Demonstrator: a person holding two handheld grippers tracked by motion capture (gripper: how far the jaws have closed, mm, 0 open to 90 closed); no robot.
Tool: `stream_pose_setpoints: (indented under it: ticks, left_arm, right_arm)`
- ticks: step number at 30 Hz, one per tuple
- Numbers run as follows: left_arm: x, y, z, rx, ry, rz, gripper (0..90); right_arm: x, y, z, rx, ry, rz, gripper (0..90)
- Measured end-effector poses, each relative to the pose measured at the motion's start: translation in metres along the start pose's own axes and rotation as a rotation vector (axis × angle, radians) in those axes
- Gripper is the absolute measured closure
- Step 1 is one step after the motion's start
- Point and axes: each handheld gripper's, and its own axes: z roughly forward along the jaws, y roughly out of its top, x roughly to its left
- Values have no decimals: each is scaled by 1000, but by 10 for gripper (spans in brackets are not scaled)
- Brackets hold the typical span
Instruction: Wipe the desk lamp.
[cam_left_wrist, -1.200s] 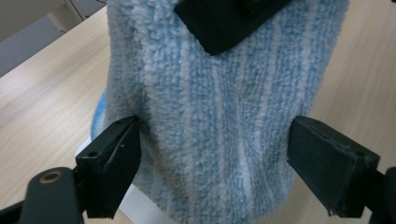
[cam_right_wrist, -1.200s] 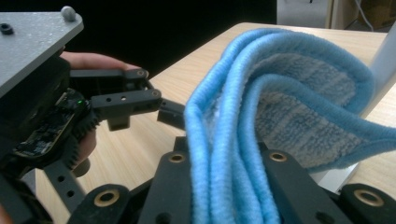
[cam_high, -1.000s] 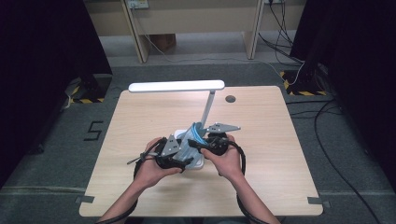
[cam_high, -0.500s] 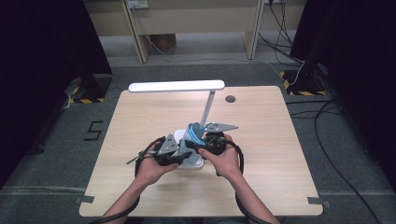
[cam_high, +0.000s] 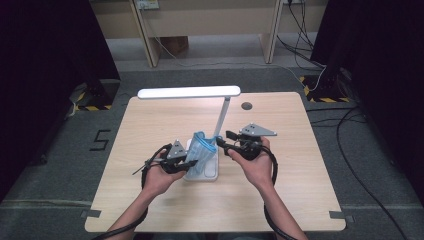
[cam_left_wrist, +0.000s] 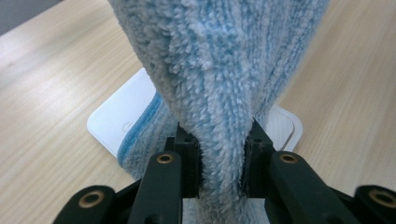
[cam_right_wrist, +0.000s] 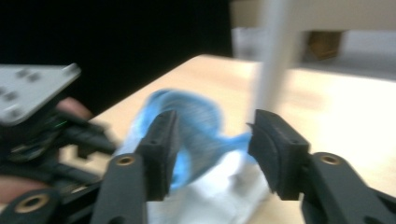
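Note:
A fluffy blue cloth (cam_high: 201, 152) stands bunched up over the white base (cam_high: 209, 173) of a desk lamp. My left gripper (cam_high: 188, 162) is at its left side. In the left gripper view the jaws have just been closing, and the left gripper (cam_left_wrist: 222, 161) is shut on a fold of the cloth (cam_left_wrist: 224, 70). My right gripper (cam_high: 223, 139) is just right of the cloth, by the lamp pole (cam_high: 223, 116). Its jaws have just been opening. In the blurred right gripper view the right gripper (cam_right_wrist: 212, 140) stands open, with the cloth (cam_right_wrist: 196, 119) just beyond the pads and untouched.
The lamp's long white head (cam_high: 189, 92) hangs level over the table's far half. A dark round hole (cam_high: 246, 105) sits in the wooden table (cam_high: 300, 170) near its far edge. Cables trail from both grippers. Dark curtains flank the table.
The right gripper has let go of the cloth, opened and drawn a little to the right. The left gripper's jaws have shut on the cloth; that hand stayed put.

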Motion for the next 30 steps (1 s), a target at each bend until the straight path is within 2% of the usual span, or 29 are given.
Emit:
stream_pose_setpoints:
  ticks: [2,3,5,10,15,20,24,25,30]
  left_arm:
    - [2,1,4,6,5,-36,723]
    - [3,3,6,13,6,-49,722]
    - [5,5,10,23,11,-65,720]
    - [7,10,19,62,25,-79,718]
    - [8,12,30,88,25,-80,717]
    - [12,16,32,100,38,-93,719]
    - [17,23,32,93,66,-90,720]
    - [21,28,33,92,85,-88,720]
    - [30,31,46,73,123,-107,719]
  right_arm:
    - [-5,6,-2,-32,-52,-26,454]
    - [-7,10,-1,-48,-58,-37,452]
    - [-11,17,2,-66,-65,-66,412]
    - [-20,37,13,-108,-44,-153,370]
    - [-22,50,22,-134,-29,-164,373]
    - [-23,57,28,-150,-18,-160,405]
    - [-20,63,31,-153,3,-174,438]
    - [-20,64,33,-154,11,-179,449]
    - [-22,65,35,-148,9,-176,517]
